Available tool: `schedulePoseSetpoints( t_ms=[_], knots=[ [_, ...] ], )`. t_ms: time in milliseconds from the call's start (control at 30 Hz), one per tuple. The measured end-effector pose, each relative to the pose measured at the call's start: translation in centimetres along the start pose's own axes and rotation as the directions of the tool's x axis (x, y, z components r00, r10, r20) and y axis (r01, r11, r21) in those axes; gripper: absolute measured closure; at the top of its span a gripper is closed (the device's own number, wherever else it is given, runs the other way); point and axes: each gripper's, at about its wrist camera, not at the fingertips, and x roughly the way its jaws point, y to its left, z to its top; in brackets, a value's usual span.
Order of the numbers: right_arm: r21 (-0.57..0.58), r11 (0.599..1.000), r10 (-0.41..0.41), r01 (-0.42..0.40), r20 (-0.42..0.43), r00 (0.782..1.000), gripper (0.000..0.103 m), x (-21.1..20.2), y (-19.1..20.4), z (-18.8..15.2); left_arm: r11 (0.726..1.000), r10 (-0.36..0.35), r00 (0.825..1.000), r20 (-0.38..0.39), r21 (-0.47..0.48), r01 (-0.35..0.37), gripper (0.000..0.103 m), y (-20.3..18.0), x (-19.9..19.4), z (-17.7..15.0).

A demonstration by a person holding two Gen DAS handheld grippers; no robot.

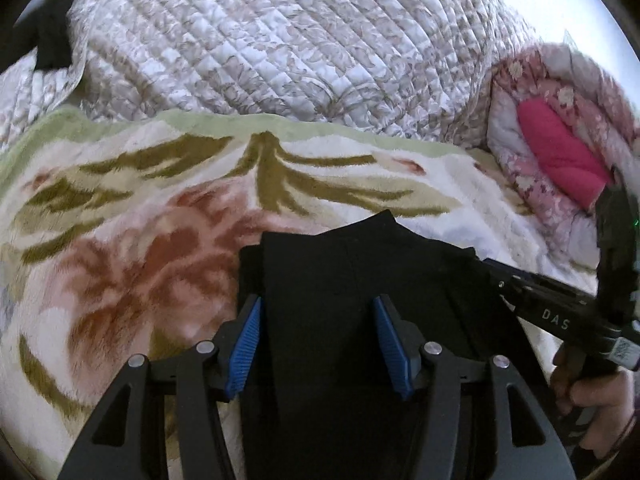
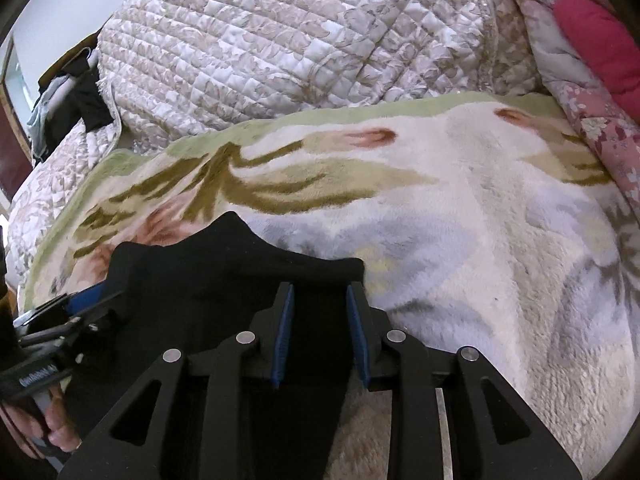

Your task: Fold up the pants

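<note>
Black pants (image 1: 360, 276) lie folded on a floral fleece blanket (image 1: 140, 208). In the left wrist view my left gripper (image 1: 318, 304) is open, its blue pads straddling the pants fabric, which runs between them. My right gripper shows at the right (image 1: 500, 268), fingers at the pants' right edge. In the right wrist view the pants (image 2: 224, 276) lie at lower left, and my right gripper (image 2: 320, 292) is partly open over their right edge, with black cloth between the pads. The left gripper (image 2: 80, 300) shows at the left edge.
A quilted beige bedspread (image 1: 280, 40) rises behind the blanket. A pink floral duvet with a magenta lining (image 1: 560, 152) is piled at the right. Dark clothes (image 2: 76, 108) hang at the far left of the bed.
</note>
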Motion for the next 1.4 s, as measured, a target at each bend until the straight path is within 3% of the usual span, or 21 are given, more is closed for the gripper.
schedulePoseSetpoints(
  t_ms=[167, 433, 600, 667, 1000, 1200, 1400],
  knots=[
    [0.058, 0.997, 0.041, -0.041, 0.003, 0.999, 0.075, -1.1, -0.6, -0.6, 1.0, 0.016, 1.0, 0.024, -0.007, -0.015, 0.043, 1.4, -0.6, 0.0],
    [0.048, 0.998, 0.042, -0.042, 0.001, 0.999, 0.075, -1.1, -0.3, -0.9, 0.999, -0.042, 0.999, 0.003, -0.007, 0.042, 0.046, 1.1, 1.4, 1.0],
    [0.046, 0.998, 0.038, -0.038, 0.002, 0.999, 0.075, -1.1, -0.3, -0.9, 0.997, 0.025, 0.999, 0.041, 0.069, -0.028, 0.087, 0.1, 0.5, 1.0],
    [0.043, 0.998, 0.041, -0.041, 0.011, 0.999, 0.075, -1.3, -0.2, -0.9, 0.997, 0.042, 0.998, 0.035, 0.065, -0.045, 0.092, 0.4, 0.4, 1.0],
    [0.07, 0.997, 0.01, -0.017, 0.09, 0.996, 0.075, -3.1, -1.1, -0.4, 0.994, 0.098, 0.995, 0.02, 0.056, -0.099, 0.102, 1.2, 0.4, -0.1],
    [0.031, 1.0, 0.009, -0.007, -0.055, 0.998, 0.075, 0.0, -0.5, -1.1, 0.992, 0.11, 0.994, 0.006, 0.06, -0.11, 0.102, 1.2, 1.2, 0.0],
    [0.007, 1.0, -0.021, 0.021, 0.002, 1.0, 0.075, -1.7, -0.2, -1.2, 0.993, 0.116, 0.993, 0.018, 0.035, -0.116, 0.102, 1.6, -0.1, 0.3]
  ],
)
